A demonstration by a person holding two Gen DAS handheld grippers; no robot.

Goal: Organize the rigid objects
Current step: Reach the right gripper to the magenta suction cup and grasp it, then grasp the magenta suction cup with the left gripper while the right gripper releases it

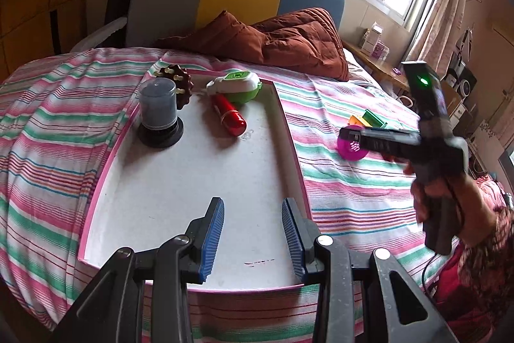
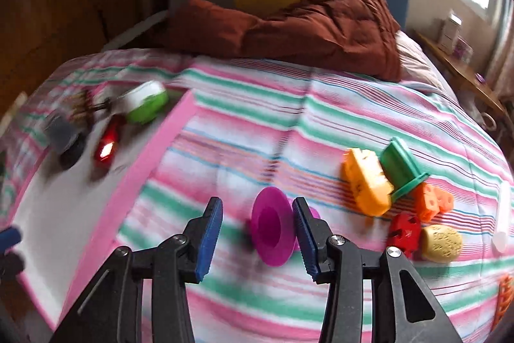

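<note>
My left hand-held gripper (image 1: 252, 233) hangs over the near end of the tray (image 1: 290, 130), its blue pads a little apart with nothing between them. The tray, white inside with a pink rim, lies on the striped bed (image 1: 64, 105). Toward its far end stand a grey jar (image 1: 159, 110) on a black base, a red tube (image 1: 229, 116) lying flat, a green and white case (image 1: 239, 85) just behind the tube, and a dark brown studded piece (image 1: 178, 79) behind the jar.

My right hand-held gripper (image 2: 257, 230) is over the bedspread to the right of the tray. A magenta spool (image 2: 273, 227) lies on its side between the pads, close against the right pad and clear of the left one, so the jaws stand part open and do not clamp it. Whether the right pad actually touches it, I cannot tell.

Further right on the bed sits a cluster: an orange block (image 2: 366, 182), a green piece (image 2: 403, 167) leaning on it, a small orange block (image 2: 432, 201), a red block (image 2: 403, 230) and a yellow lump (image 2: 441, 243). Beyond them a brown quilt (image 2: 308, 24) is heaped by the headboard.
</note>
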